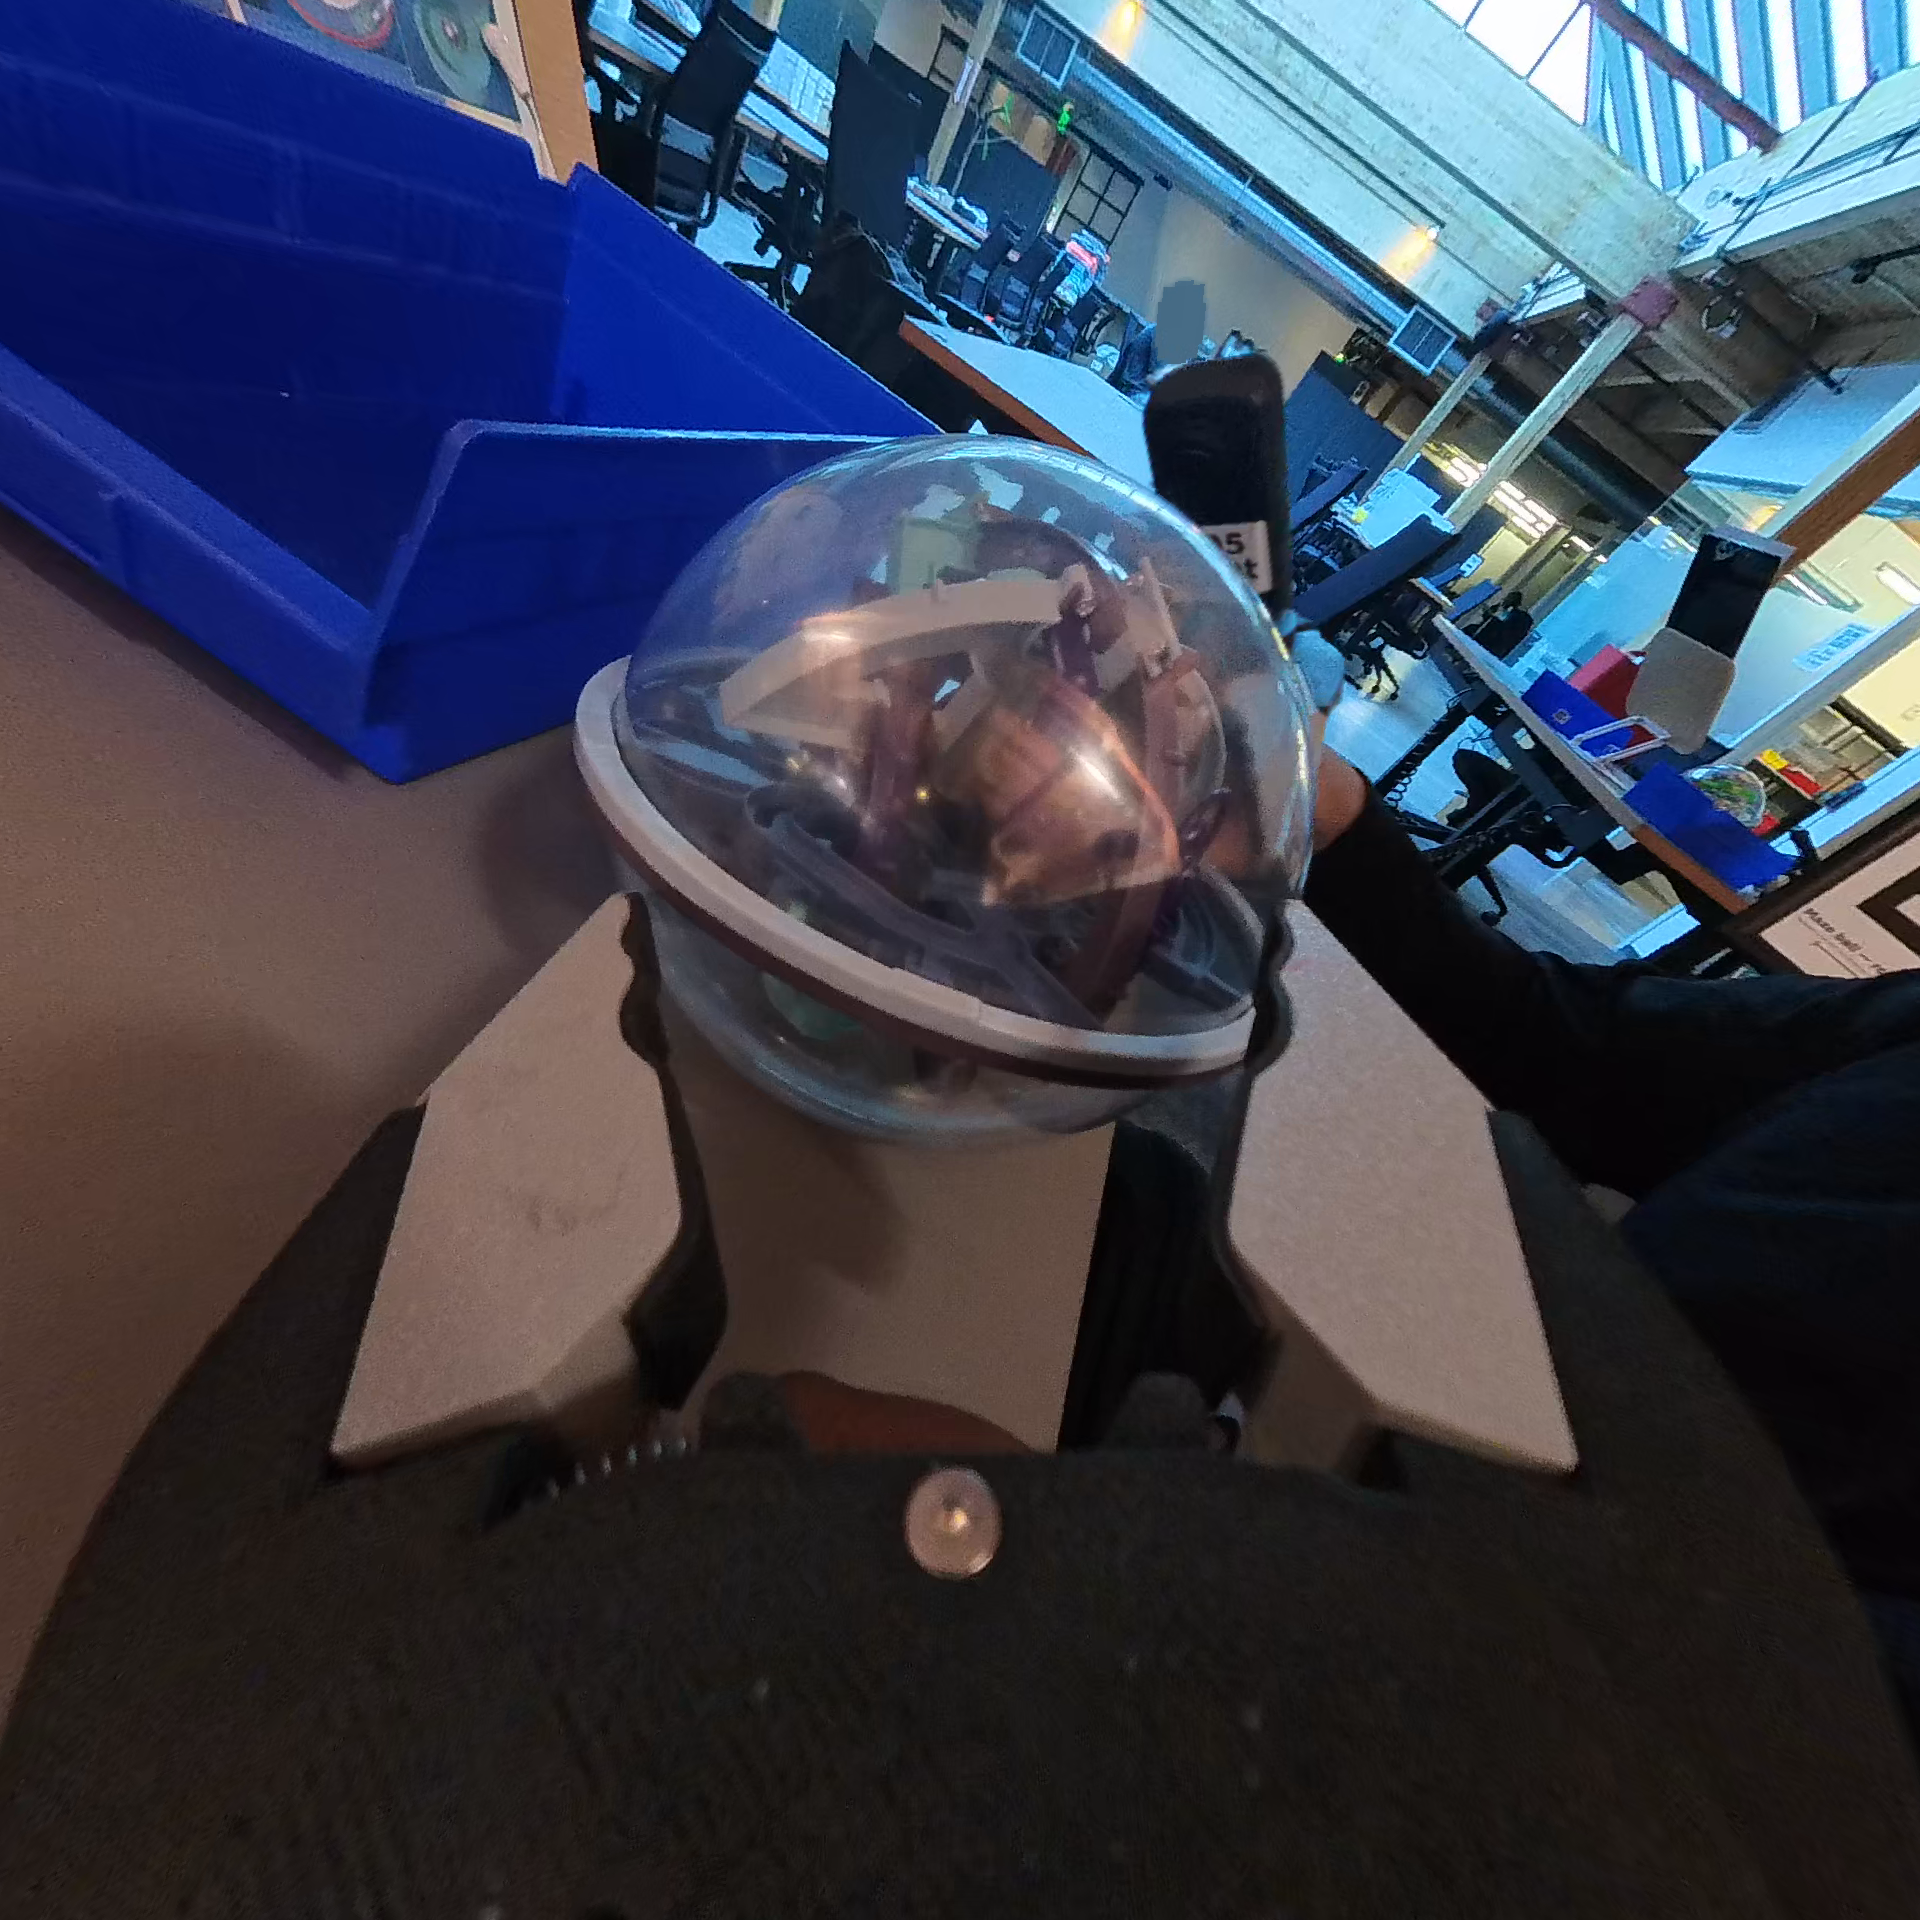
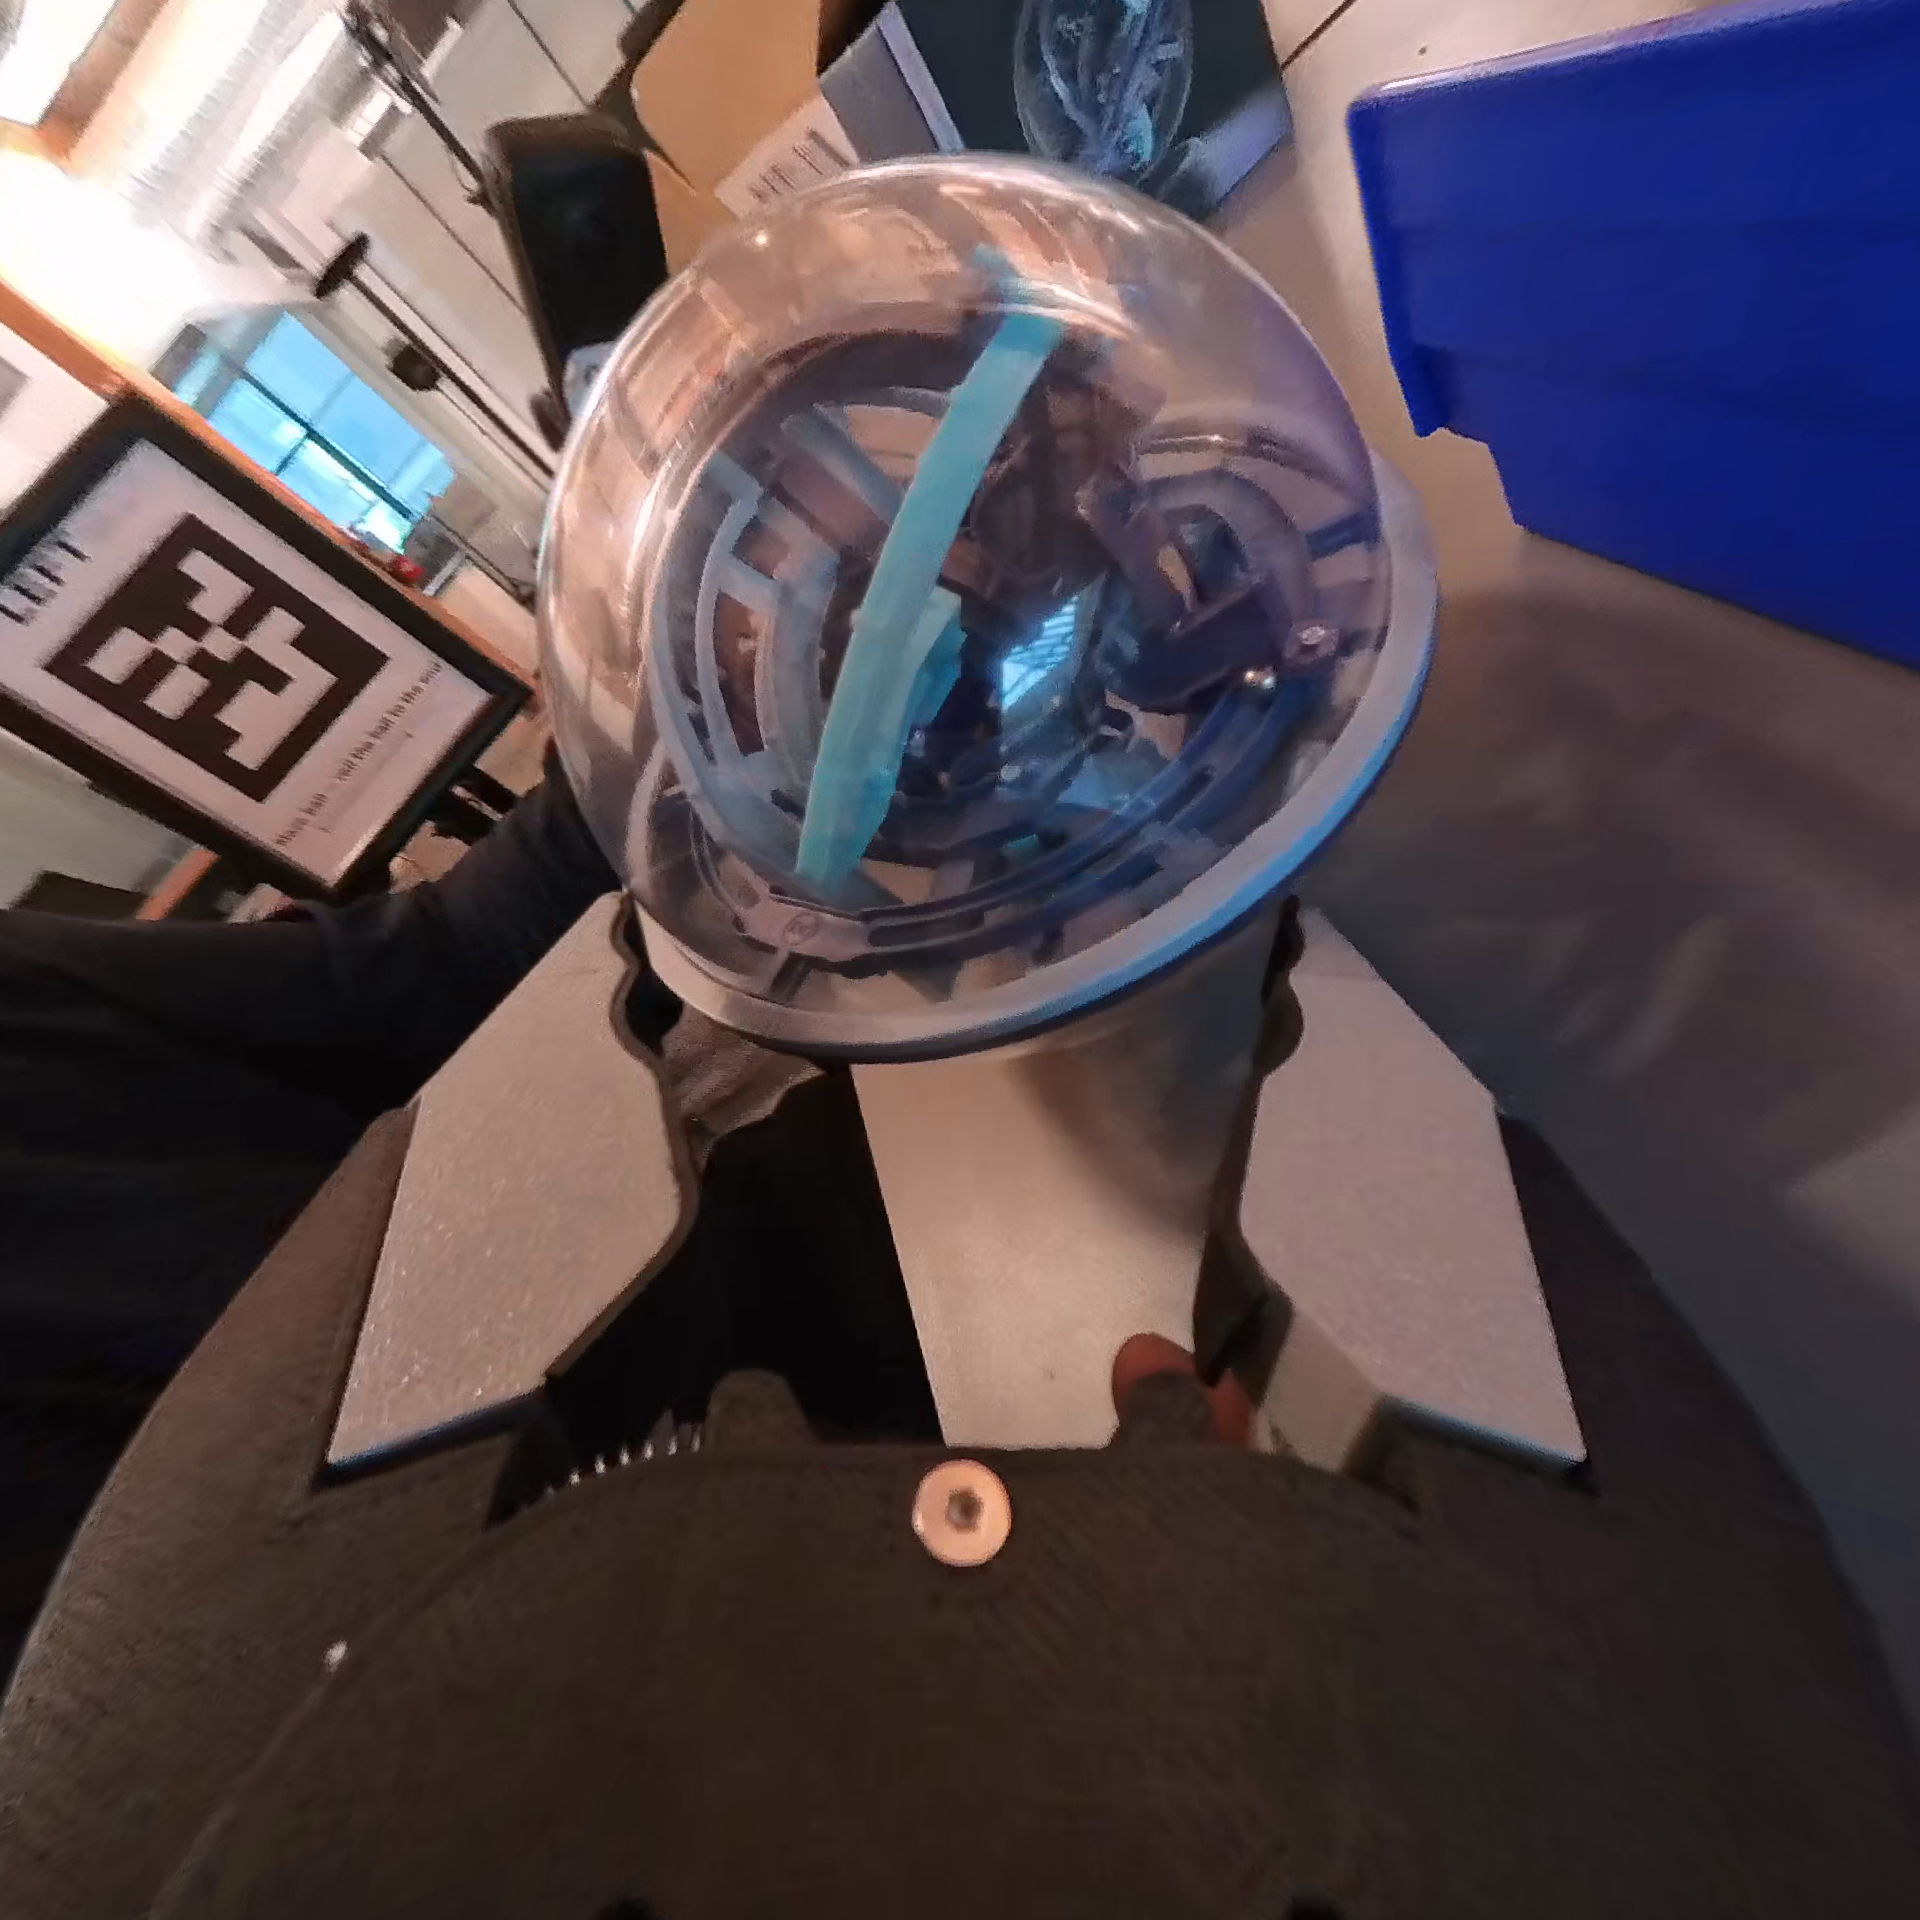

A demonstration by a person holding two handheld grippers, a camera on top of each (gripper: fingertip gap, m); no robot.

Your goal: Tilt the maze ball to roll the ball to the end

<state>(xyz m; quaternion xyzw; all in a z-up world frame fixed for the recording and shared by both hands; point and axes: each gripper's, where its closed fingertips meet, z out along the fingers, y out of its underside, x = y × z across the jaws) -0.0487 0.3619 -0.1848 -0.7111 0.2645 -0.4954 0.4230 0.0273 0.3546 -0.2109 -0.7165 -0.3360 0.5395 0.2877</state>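
Maze ball (image 1: 940, 790) was clear glossy plastic w/ bright reflections, a smooth white band at its equator; inner tracks (image 2: 894, 644) looked matt coloured plastic. Left gripper (image 1: 951, 977) & right gripper (image 2: 961, 977) had pale, fine-grained matt finger plates (black rubbery-looking edging), bodies rough layered black plastic, one shiny metal screw (image 2: 961, 1512). Blue bin (image 1: 312, 416) smooth semi-gloss plastic. Tabletop (image 1: 187, 935) matt.

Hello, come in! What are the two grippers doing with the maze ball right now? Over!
Left gripper and right gripper both clamp the maze ball, held up above the table. Small steel ball sits on the blue track. Nothing in the way.
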